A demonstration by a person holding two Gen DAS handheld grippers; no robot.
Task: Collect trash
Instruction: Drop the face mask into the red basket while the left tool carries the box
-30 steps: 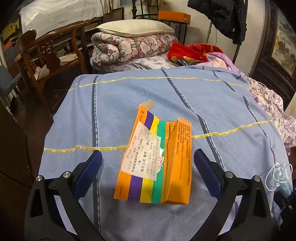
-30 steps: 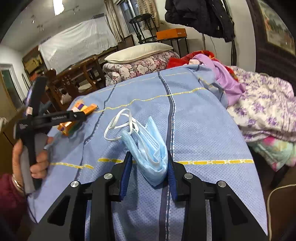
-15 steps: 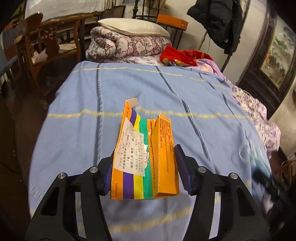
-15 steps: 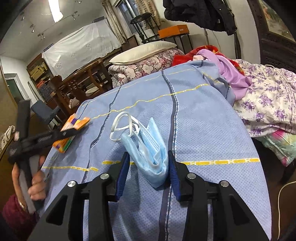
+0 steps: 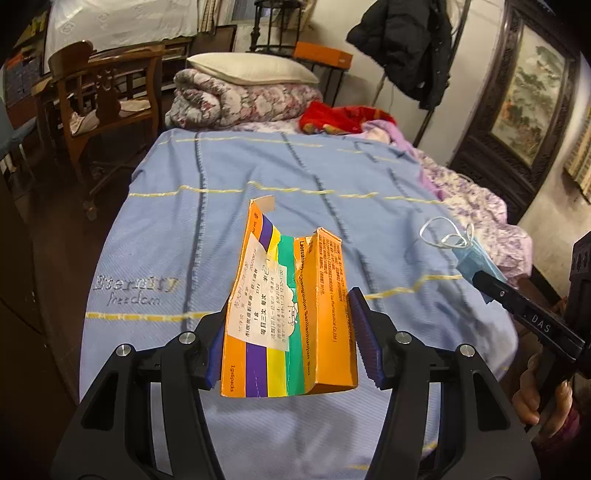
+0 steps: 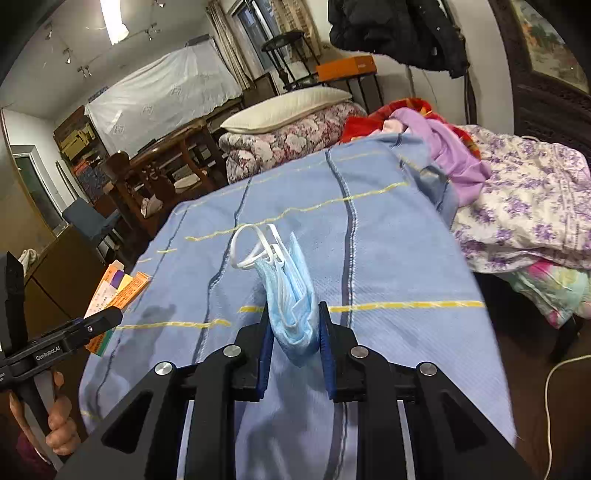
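Two bits of trash here, one per gripper. The box (image 5: 288, 317), a torn orange carton with purple, yellow and green stripes and a white label, sits bottom centre of the left wrist view, clamped between the left gripper (image 5: 291, 341) pads and lifted clear of the blanket (image 5: 207, 229). The right gripper's jaws have just been closing, and the mask (image 6: 293, 299), a crumpled blue face mask with white ear loops, is pinched between them at the centre of the right wrist view, loops flopping up and left.

Each camera catches the other side too. In the left view the mask (image 5: 476, 262) shows at the right edge, poking out of the right gripper (image 5: 480, 277), with the person's hand (image 5: 543, 391) on the handle lower right. In the right view the box (image 6: 118, 291) is at the left edge, seen edge-on in the left gripper (image 6: 107, 321), fingers (image 6: 61, 424) wrapped round the handle bottom left.

Only the left view shows the "Eternity freedom" stitching on the blanket, a wooden chair (image 5: 99, 107) upper left and a framed painting (image 5: 532, 96) upper right. Only the right view shows the ceiling light (image 6: 114, 18) and a white cable (image 6: 554, 398) on the floor. Both show the pillow (image 5: 251, 68) on a folded floral quilt (image 5: 236, 103) at the far end.
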